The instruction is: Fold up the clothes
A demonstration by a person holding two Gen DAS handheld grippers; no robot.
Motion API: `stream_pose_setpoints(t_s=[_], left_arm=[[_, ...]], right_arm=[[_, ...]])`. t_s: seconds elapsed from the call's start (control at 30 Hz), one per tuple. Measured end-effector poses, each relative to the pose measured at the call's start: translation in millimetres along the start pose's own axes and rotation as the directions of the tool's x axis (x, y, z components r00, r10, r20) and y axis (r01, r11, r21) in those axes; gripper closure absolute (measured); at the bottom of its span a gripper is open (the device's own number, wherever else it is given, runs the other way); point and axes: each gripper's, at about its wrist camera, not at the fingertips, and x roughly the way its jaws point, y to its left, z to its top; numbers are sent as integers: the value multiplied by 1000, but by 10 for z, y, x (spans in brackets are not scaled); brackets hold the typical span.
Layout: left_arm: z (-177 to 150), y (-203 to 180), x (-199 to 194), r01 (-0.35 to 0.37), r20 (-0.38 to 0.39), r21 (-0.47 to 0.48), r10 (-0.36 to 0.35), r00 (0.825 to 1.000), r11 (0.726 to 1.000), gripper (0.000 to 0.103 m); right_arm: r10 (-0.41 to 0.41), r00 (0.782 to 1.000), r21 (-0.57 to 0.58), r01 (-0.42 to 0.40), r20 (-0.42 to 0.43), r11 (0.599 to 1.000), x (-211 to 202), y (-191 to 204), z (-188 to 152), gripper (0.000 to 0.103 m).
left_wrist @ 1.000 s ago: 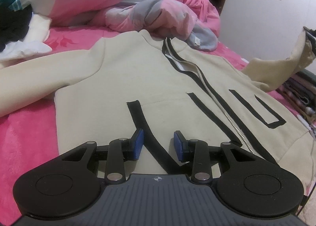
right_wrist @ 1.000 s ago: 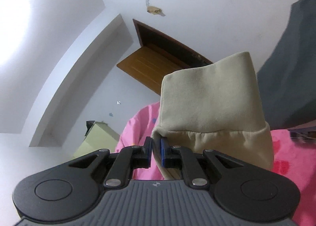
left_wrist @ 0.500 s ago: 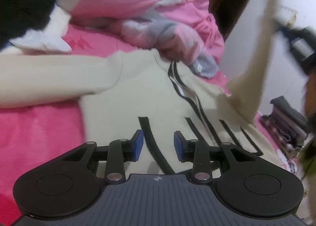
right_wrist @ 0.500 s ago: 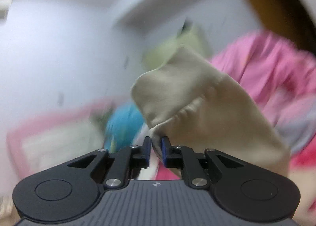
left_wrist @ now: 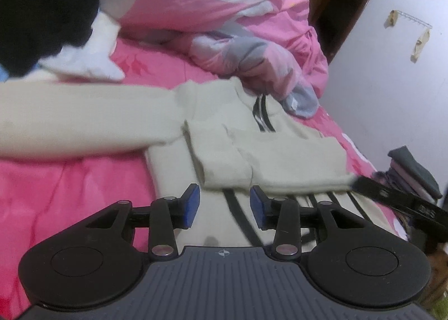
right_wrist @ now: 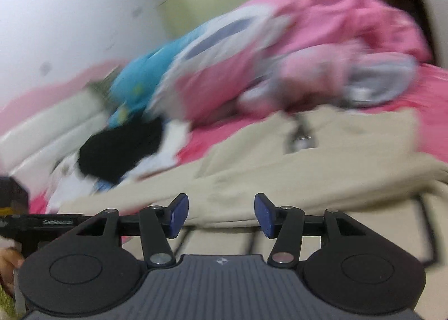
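Left wrist view: the left gripper (left_wrist: 224, 206) hovers low over the hem end of a cream jacket (left_wrist: 179, 180) spread flat on a pink bed (left_wrist: 70, 180). Its jaws stand partly apart and are opening, with nothing between them; black stripes on the jacket show below the gap. One sleeve (left_wrist: 268, 160) lies folded across the chest, its cuff just ahead of the jaws, and the other sleeve (left_wrist: 84, 121) stretches out flat toward the left edge. A rumpled pink quilt (left_wrist: 224, 9) is heaped beyond the collar, with a black garment (left_wrist: 42, 29) and a white cloth (left_wrist: 92, 57) to its left. The right gripper (left_wrist: 397, 202) shows at the right edge as a dark blurred bar near the folded sleeve's shoulder end. In the right wrist view, which is blurred, the right gripper (right_wrist: 221, 215) has its jaws fairly wide and opening, empty, just above the folded sleeve (right_wrist: 280, 180). A stack of dark folded clothes (left_wrist: 414, 169) sits past the bed's right edge.
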Motion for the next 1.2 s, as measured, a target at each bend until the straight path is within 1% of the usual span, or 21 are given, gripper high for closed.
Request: stream_pose_setpoints(t_s=[0.03,0.1,0.17,0.27,0.3,0.33,0.4,0.47,0.57,0.63,0.67,0.7,0.73,0.8,0.83,0.97,1.03,1.1,1.13,1.17,1.2], left_arm=[[42,-41,23,-4,2,12,4,1000,1000,64],[159,-168,87,1,5,48,-2,1000,999,63],[311,-329,199,14,0,88,-14,1000,996,63],[594,-693,483,49,-26,171,-45,999,984,60],[687,-832,600,63,-38,203,-56,998,977,57],[781,-980,743,77,-54,228,-66,996,971,53],[937,-1272,1064,120,-95,261,-99,991,958,52],[1034,-1583,1420,166,-147,297,-127,981,940,50],[1087,-2026,1984,231,-239,341,-153,959,911,48],[1070,-2276,2355,266,-301,358,-159,940,895,46],[1046,-2372,2503,271,-319,369,-153,935,889,46],[1021,-2469,2651,277,-337,379,-147,930,883,45],[998,-2560,2792,279,-351,391,-138,926,877,45],[965,-2715,3039,270,-359,427,-112,927,863,45],[958,-2783,3161,265,-365,440,-98,926,858,45],[950,-2993,3583,248,-412,469,-39,910,848,45],[943,-3072,3730,243,-425,484,-17,905,840,45],[924,-3142,3837,233,-426,509,7,905,829,46],[921,-3155,3871,223,-426,515,21,905,828,50],[917,-3168,3906,213,-425,521,35,904,826,56],[918,-3170,3945,200,-427,518,49,903,831,74]], right_arm=[[-34,999,37,33,27,999,-126,-106,-3,48],[-132,989,121,123,65,985,-352,-410,-14,48],[-236,968,185,218,80,958,-536,-710,2,48],[-342,936,175,324,82,930,-719,-1038,89,49],[-349,934,150,335,77,930,-763,-1110,126,49],[-344,936,118,335,67,935,-771,-1193,173,49],[-336,941,49,334,47,941,-781,-1355,263,49],[-333,943,-59,334,27,941,-706,-1455,321,51],[-312,950,-226,304,3,925,-504,-1572,349,54],[-298,954,-292,279,-20,915,-405,-1646,343,55],[-287,957,-321,262,-32,910,-357,-1684,335,57],[-276,960,-346,245,-44,906,-309,-1724,327,61],[-265,962,-355,228,-60,907,-263,-1768,322,63],[-239,967,-381,191,-84,905,-180,-1824,305,69],[-222,971,-395,170,-89,903,-151,-1836,297,69],[-170,980,-401,115,-103,909,-70,-1875,281,71],[-151,983,-385,99,-108,918,-37,-1909,277,75],[-136,985,-361,89,-107,928,-17,-1941,275,84],[-129,986,-349,85,-105,933,-10,-1956,273,86],[-125,987,-342,85,-98,936,-15,-1963,269,89],[-123,988,-335,87,-90,938,-22,-1968,265,91]])
